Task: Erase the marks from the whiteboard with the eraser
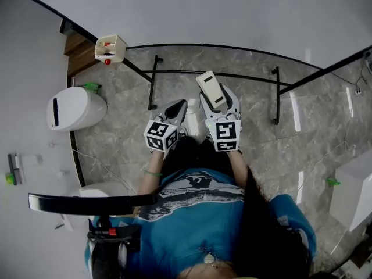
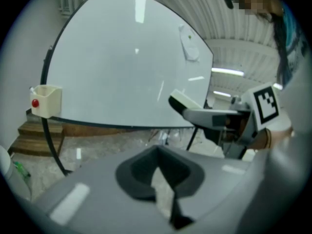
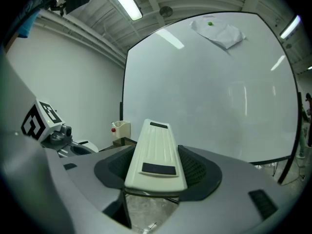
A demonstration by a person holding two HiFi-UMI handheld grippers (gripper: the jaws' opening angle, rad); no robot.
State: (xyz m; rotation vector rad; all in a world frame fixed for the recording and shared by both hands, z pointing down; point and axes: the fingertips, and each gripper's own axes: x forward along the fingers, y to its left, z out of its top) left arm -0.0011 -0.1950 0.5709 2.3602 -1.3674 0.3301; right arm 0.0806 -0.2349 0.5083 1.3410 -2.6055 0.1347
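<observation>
The whiteboard [image 1: 203, 10] stands in front of me and fills the right gripper view [image 3: 209, 91]; I see no marks on it. A cream eraser [image 1: 210, 89] with black end patches points at the board. My right gripper [image 1: 218, 100] is shut on it, and its jaws clamp the eraser [image 3: 156, 150] from both sides. My left gripper [image 1: 175, 110] hangs beside the right one, shut and holding nothing; its dark pads [image 2: 146, 172] nearly meet. From the left gripper view the eraser [image 2: 181, 101] sticks out towards the board [image 2: 126, 67].
A sheet of paper [image 3: 218, 33] is pinned near the board's top by a green magnet. A small cream box [image 1: 110, 48] with a red knob hangs on the board's left edge. Black stand legs [image 1: 276, 95] rest on the marble floor. A white rounded bin [image 1: 75, 108] stands at the left.
</observation>
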